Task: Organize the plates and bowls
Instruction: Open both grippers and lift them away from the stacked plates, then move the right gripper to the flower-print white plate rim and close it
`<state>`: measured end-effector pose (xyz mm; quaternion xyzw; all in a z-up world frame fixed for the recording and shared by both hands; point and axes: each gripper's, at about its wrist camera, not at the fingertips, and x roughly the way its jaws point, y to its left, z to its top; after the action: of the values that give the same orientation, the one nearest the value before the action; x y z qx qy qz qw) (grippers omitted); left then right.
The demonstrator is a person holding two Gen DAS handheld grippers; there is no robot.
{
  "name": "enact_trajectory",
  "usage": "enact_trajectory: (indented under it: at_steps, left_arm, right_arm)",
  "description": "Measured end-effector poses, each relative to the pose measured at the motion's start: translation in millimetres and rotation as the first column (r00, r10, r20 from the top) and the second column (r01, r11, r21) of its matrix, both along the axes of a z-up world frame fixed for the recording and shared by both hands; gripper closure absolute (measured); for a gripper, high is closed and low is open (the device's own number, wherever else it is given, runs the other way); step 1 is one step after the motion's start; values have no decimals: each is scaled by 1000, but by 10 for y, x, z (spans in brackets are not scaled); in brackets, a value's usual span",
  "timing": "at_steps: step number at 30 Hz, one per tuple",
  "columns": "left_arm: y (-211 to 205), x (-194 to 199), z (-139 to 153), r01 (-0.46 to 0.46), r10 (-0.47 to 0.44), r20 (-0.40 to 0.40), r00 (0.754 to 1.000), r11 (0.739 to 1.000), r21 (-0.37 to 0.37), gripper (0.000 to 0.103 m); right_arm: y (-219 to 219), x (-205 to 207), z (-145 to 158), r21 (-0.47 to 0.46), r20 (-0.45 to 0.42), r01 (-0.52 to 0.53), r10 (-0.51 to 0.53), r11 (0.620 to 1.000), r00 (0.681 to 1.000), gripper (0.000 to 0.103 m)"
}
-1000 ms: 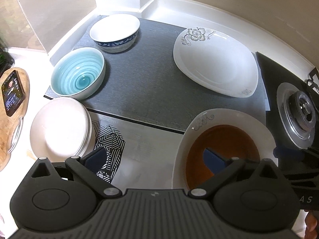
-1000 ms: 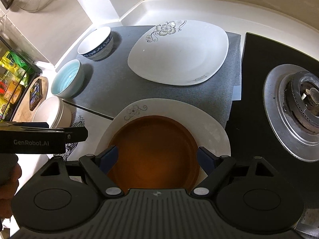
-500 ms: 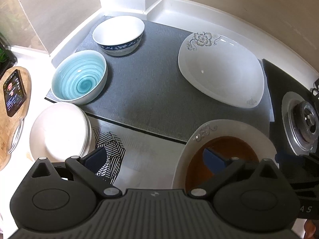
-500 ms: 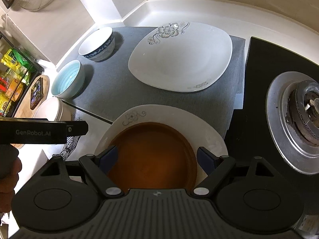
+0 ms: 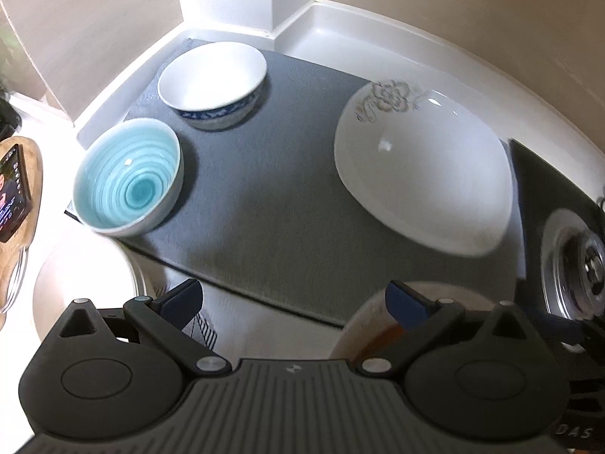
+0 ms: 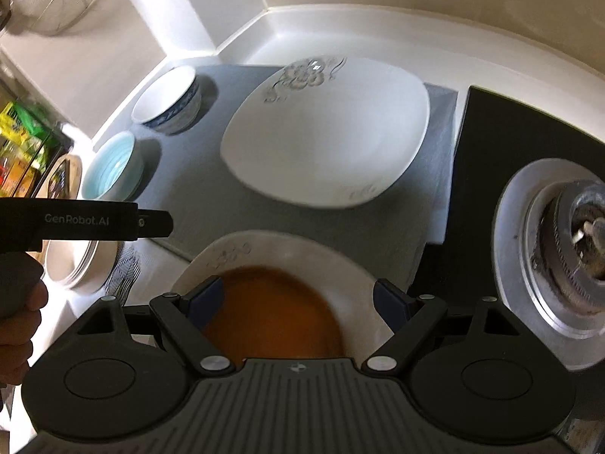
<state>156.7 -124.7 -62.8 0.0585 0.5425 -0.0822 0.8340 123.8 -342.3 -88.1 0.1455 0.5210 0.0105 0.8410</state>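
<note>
My left gripper (image 5: 293, 299) is open and holds nothing; it hovers over the near edge of the grey mat (image 5: 272, 189). On the mat are a turquoise bowl (image 5: 126, 181), a white bowl with a blue pattern (image 5: 211, 83) and a large white flowered plate (image 5: 423, 174). A stack of white round plates (image 5: 83, 295) lies at the lower left. My right gripper (image 6: 298, 299) is open, above a brown plate (image 6: 272, 314) that rests in a second white flowered plate (image 6: 287, 249); its pads do not press on it. The large plate (image 6: 325, 132) lies beyond.
A gas burner (image 6: 559, 242) on a black hob sits to the right. A phone (image 5: 13, 189) lies on a wooden board at the left. A hand (image 6: 19, 325) holds the left gripper's body (image 6: 87, 219). White walls close off the back corner.
Both grippers have moved forward over the counter. The bowls and plates have slid down and nearer in both views. The jaws of both stand as before.
</note>
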Motion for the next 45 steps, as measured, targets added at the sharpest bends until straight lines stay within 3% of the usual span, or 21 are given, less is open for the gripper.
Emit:
enact_trajectory:
  at_steps: [7,14,21,27,41,43,45]
  left_arm:
    - [-47,395,-88,-40,41,31,999,998,-42,0]
    - [-199,868,-266,-7,11,38,999,993,-119,0]
    - [-395,1256,-450,8,-2,42,999,990,-142,0]
    - [-488,1424,-616,17,-15,18,1000,991,-130,0]
    - [-625,1509,-733,69,-66,37,997,994,-85,0]
    - [-653,1491,-739,82,-78,48,996,994,-71,0]
    - [-675,1482,-738,90,-87,53,995,993,-72,0]
  right_arm:
    - [-327,256,6,1,71,75,-75,997,995,16]
    - [-680,656,-151,79,139,149,-159,986,978,16]
    - [-986,965,-321,95,205,238,-252,967,946,16]
    - [-1126,1171,-504,110,195,258,-275,960,941,15]
    - [-1068,991,-739,241,176,227,-272,944,946,17]
    - [-1060,957,-749,251,186,223,-273,942,944,15]
    - [-1065,936,-761,270,201,208,-266,940,943,6]
